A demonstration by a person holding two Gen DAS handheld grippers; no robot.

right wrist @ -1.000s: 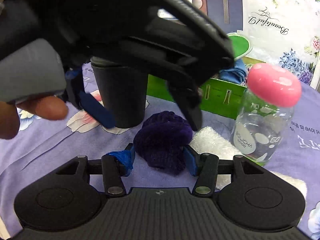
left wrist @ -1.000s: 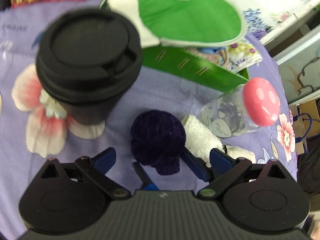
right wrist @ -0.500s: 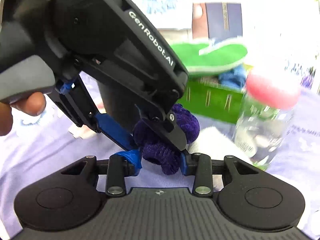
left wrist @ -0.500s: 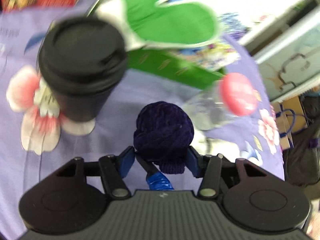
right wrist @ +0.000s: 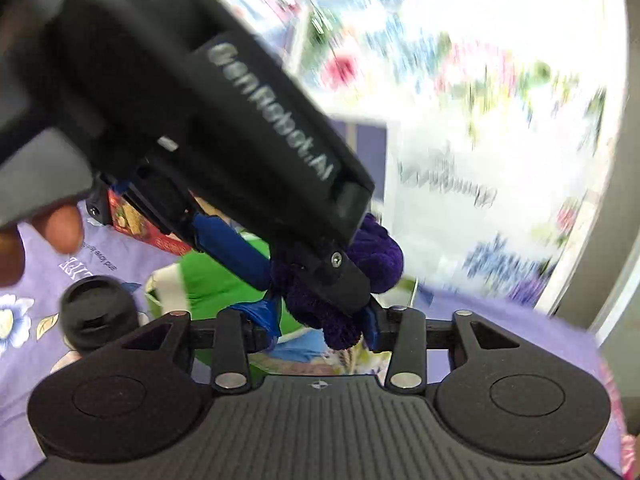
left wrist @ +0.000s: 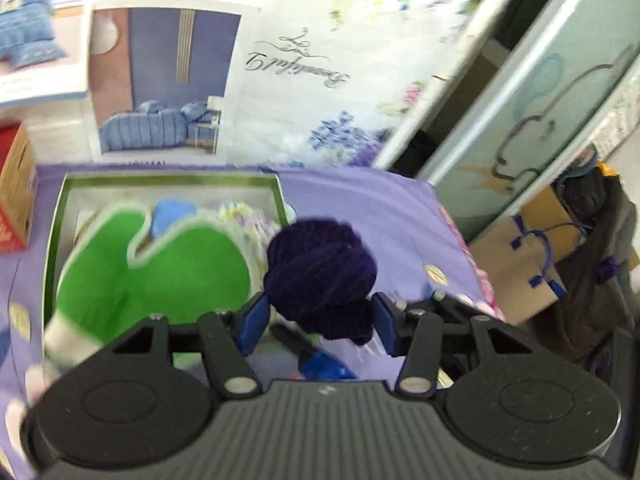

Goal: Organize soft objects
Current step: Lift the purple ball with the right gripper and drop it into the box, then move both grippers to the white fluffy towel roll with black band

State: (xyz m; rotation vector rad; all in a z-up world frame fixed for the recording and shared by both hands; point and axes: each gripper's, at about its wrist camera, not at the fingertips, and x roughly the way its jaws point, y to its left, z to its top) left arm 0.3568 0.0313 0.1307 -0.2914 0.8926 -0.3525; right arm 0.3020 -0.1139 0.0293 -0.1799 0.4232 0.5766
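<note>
I hold the dark purple knitted bundle (left wrist: 320,268) in the air with both grippers at once. In the left wrist view, the left gripper (left wrist: 318,318) has its blue pads on both sides of the lower part of the bundle, and the pads touch the wool. Its jaws are opening a little at this moment, with the bundle between them. In the right wrist view, the right gripper (right wrist: 320,322) stands narrow around the bottom end of the same bundle (right wrist: 374,256), with its blue-taped left finger (right wrist: 260,314) against the wool. These jaws are also opening slightly, and the bundle is between them too. The black body of the left gripper crosses the upper left of this view, and a person's fingers (right wrist: 60,228) are on its handle.

The bundle hangs above the near right corner of the green box (left wrist: 56,216), which stands open on the worktop with the purple flowered cloth (left wrist: 380,208). Inside the box lies a green oven mitt (left wrist: 160,268) with a white edge, and a blue cloth (left wrist: 172,214) is behind it. A black cup with a lid (right wrist: 96,312) stands on the worktop at the left of the box. A red carton (left wrist: 14,188) is at the far left. Both views are blurred.
</note>
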